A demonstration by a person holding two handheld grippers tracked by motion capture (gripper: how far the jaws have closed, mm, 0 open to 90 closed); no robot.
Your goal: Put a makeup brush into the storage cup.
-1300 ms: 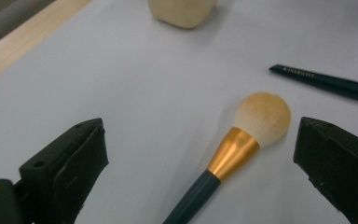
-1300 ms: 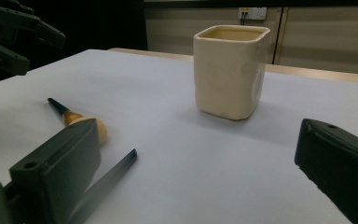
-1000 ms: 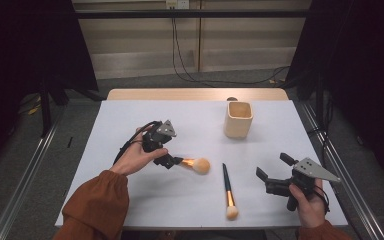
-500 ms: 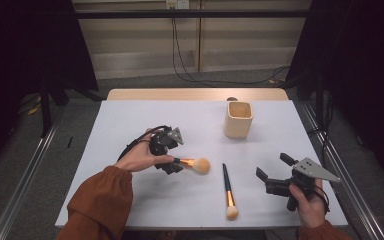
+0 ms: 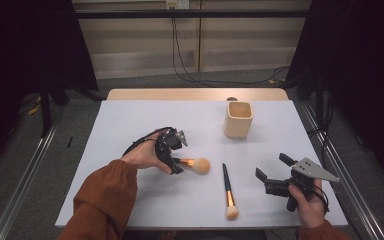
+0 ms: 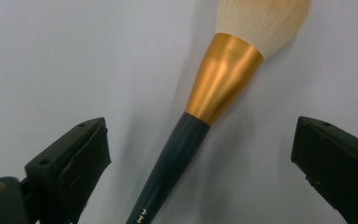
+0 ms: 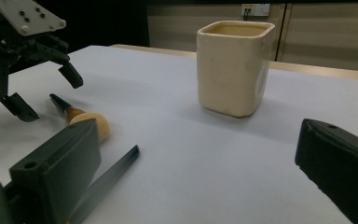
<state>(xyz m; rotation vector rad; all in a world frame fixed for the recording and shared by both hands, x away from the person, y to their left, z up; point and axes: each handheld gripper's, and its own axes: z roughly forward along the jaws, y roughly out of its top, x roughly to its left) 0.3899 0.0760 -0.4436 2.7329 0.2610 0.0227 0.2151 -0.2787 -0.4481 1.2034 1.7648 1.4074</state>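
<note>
Left tool (image 5: 176,161) has travelled rightward across the counter (image 5: 130,120) over the last second and now sits low over the handle end of the round powder brush (image 5: 196,164); jaws apart, one on each side of the dark handle, neither touching it as far as the left gripper view shows. In that view the brush (image 6: 200,116) lies flat, gold ferrule and pale bristles pointing away from the tool, handle running down between the jaws. The brush itself has not shifted on the counter since the earlier frames. Judgement: approach is finished and the pick is set up; closing on the handle is the step in hand. Right tool (image 5: 275,184) rests unchanged at the near right of the counter, jaws apart and empty, pointing toward the cream cup (image 5: 239,119). Second, slimmer brush (image 5: 227,190) lies untouched between the two tools, bristles toward the person. The cup stands upright, well apart from both brushes; likely the destination.
</note>
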